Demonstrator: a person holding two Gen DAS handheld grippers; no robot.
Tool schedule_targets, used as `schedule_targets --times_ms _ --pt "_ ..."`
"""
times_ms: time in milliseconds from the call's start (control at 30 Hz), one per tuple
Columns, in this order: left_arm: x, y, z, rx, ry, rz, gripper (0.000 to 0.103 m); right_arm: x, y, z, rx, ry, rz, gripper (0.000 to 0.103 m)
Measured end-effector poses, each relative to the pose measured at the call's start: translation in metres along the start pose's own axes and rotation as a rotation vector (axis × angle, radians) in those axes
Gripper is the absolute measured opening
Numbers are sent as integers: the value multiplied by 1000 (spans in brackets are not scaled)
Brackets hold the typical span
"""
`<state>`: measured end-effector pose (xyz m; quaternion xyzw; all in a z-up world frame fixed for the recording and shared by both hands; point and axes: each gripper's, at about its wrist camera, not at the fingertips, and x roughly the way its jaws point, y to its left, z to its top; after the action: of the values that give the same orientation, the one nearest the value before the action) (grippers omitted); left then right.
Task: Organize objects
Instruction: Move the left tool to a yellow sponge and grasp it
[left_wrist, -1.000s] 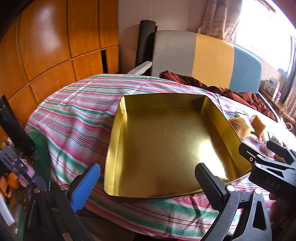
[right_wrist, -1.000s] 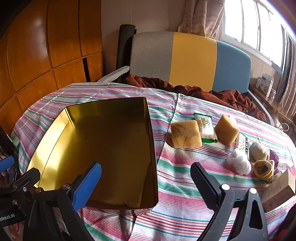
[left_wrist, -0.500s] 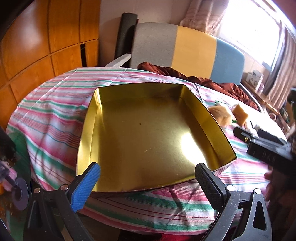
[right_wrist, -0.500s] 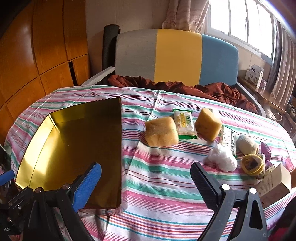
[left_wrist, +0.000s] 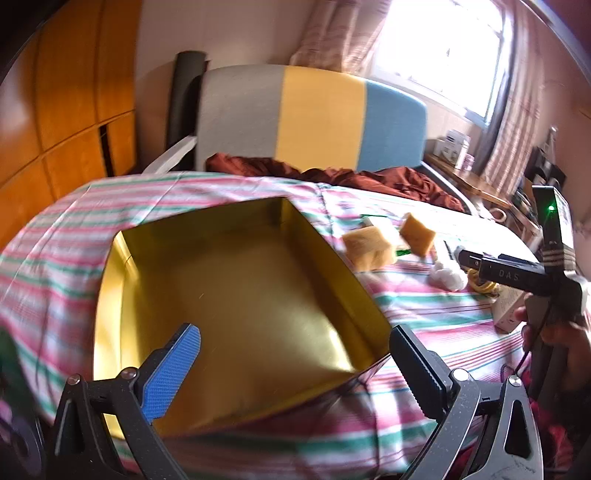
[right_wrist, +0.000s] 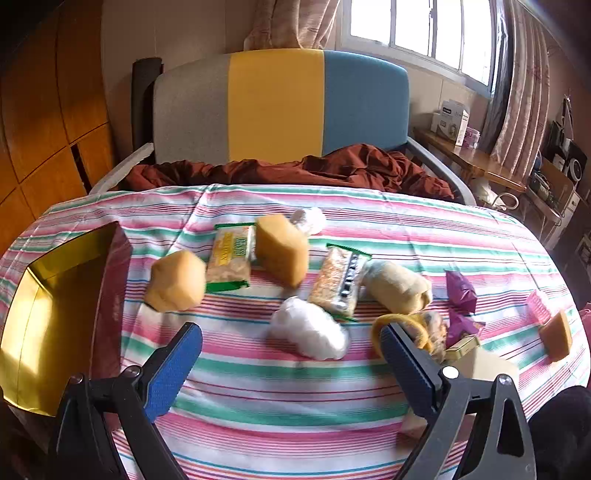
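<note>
Where striped tablecloth covers table — gold tray left, both claws wide, tricolour sofa behind.

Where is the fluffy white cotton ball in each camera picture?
Left wrist view: the white cotton ball lies far right on the striped cloth, just below the right gripper's tip.
Right wrist view: the ball lies low in the centre, between the open fingers.
Shared landmark: the gold tin, left of the ball.
</note>
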<state>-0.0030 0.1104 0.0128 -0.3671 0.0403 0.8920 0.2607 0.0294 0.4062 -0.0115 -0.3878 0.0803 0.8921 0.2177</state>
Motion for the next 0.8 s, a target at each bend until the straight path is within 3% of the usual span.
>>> schedule_targets --times_ms 200,367,667,800 --pt "16 -34 36 99 0 -61 103 10 -41 15 9 -20 -31 99" --pt "53 -64 66 168 72 -111 103 23 -63 18 82 -18 -1 99" --pt "146 -98 102 201 218 -117 102 22 -82 22 180 -34 23 99" --pt "185 -108 107 207 296 -110 96 23 -83 23 190 -31 43 99"
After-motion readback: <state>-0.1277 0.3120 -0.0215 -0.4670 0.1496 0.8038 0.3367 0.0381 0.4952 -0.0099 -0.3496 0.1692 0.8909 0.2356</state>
